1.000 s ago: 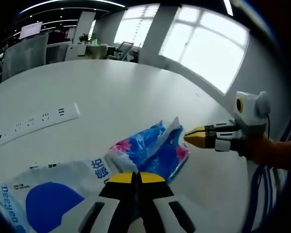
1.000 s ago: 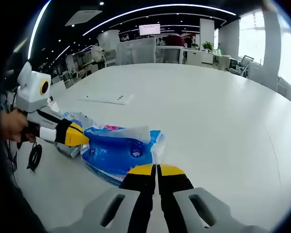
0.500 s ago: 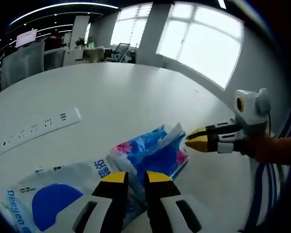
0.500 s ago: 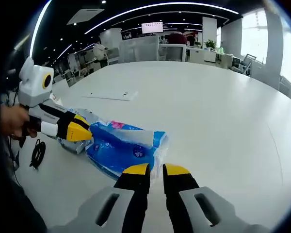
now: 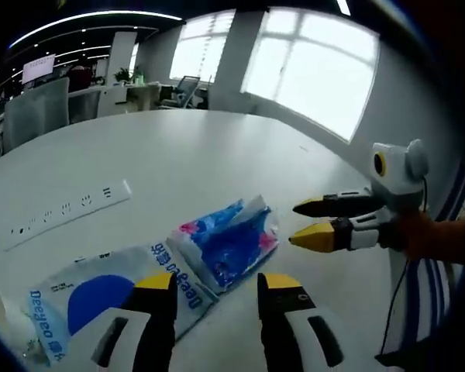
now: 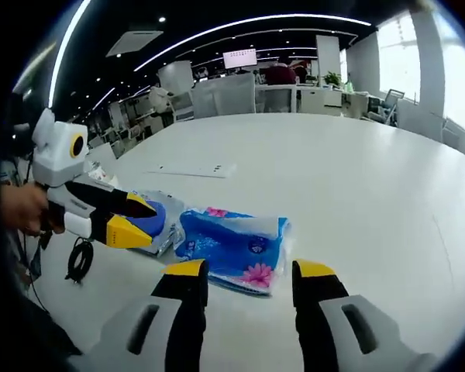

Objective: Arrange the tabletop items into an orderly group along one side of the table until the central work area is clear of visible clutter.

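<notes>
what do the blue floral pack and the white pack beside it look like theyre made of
Blue floral pack: apparently thin glossy plastic film, going by its shine and crinkled end.
White pack: likely similar soft plastic wrap, smooth and printed, with slight wrinkles. Contents can't be told.

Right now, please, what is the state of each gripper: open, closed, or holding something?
Left gripper: open, fingers spread apart, holding nothing; tissue pack lies free ahead.
Right gripper: open, fingers apart, holding nothing.

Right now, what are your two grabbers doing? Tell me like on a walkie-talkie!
Left gripper open, empty. Right gripper open, empty. Blue tissue pack flat on the table, beside the white-and-blue pack. Nothing in the way.
</notes>
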Available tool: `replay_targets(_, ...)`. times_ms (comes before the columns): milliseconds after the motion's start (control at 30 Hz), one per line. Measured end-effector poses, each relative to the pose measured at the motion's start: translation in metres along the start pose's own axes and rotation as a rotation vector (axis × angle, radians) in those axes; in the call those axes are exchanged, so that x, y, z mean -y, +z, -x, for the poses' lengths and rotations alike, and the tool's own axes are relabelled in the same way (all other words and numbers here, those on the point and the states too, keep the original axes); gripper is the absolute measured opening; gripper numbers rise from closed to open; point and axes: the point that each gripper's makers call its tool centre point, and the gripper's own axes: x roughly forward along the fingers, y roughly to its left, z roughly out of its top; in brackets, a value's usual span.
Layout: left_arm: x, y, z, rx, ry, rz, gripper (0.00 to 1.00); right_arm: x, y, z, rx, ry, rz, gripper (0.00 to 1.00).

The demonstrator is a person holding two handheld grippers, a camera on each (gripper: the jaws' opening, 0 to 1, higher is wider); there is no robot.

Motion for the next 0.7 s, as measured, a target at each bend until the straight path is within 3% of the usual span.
replay_targets(167, -0.002, -0.004, 0.026, 0.023, 0.005, -0.005, 0.50, -0.013, -0.002, 0.010, 0.014, 0.010, -0.010, 0.56)
replay_targets(367, -0.011, -0.011, 0.066, 0.068, 0.029, -0.015, 0.57, -0.046, -0.001, 0.025, 0.035, 0.037, 0.007, 0.67)
replay_targets(467, -0.018, -0.019, 0.082, 0.080, 0.038, 0.000, 0.61, -0.060, 0.000, 0.032, 0.033, 0.047, 0.027, 0.74)
replay_targets(700, -0.049, -0.054, 0.136, 0.083, 0.103, 0.015, 0.67, -0.098, -0.008, 0.037, 0.036, 0.082, 0.072, 0.85)
